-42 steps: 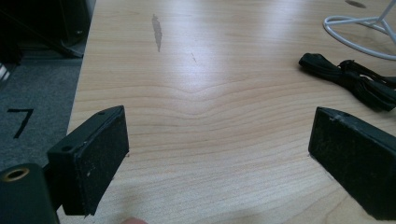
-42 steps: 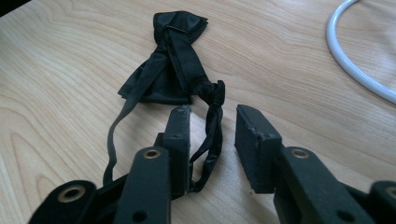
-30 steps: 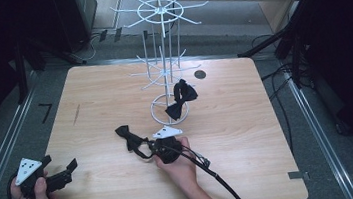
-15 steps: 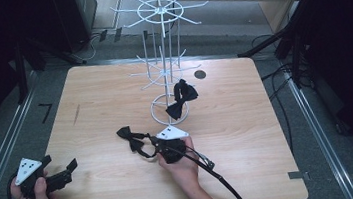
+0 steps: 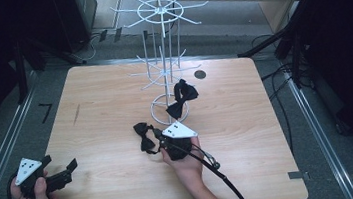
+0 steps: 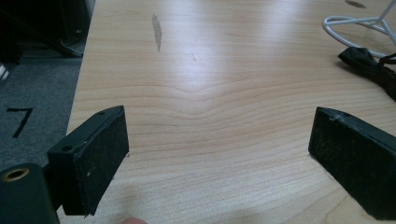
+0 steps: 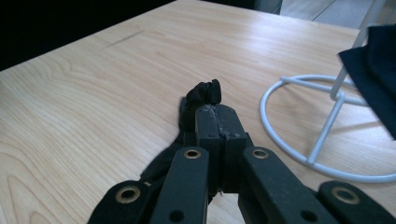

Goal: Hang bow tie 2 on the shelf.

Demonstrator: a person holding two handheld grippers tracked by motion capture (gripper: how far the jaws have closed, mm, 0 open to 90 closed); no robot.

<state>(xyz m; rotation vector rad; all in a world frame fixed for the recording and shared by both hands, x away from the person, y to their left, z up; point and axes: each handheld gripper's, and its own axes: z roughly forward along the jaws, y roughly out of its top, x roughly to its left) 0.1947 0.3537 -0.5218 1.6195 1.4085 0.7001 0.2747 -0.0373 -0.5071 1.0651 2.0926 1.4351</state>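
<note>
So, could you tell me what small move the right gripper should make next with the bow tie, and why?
Probably lift it toward the white wire rack. The right gripper is shut on a black bow tie low over the table, a second bow tie sits by the rack's base ring, and the rack's arms look bare.

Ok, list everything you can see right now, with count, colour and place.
Bow tie held: one, black, mid-table, pinched in the right gripper's jaws.
Bow tie by rack: one, black, at the rack's base ring; hanging or resting, cannot tell.
Wire rack: one, white, upright at the table's far middle, spoked wheel on top.
Table: one, light wood.
Dark round spot: one, on the tabletop right of the rack.
Left gripper: black, near-left corner, jaws wide open over bare wood.
Right gripper: black, centre, jaws shut on the bow tie.
</note>
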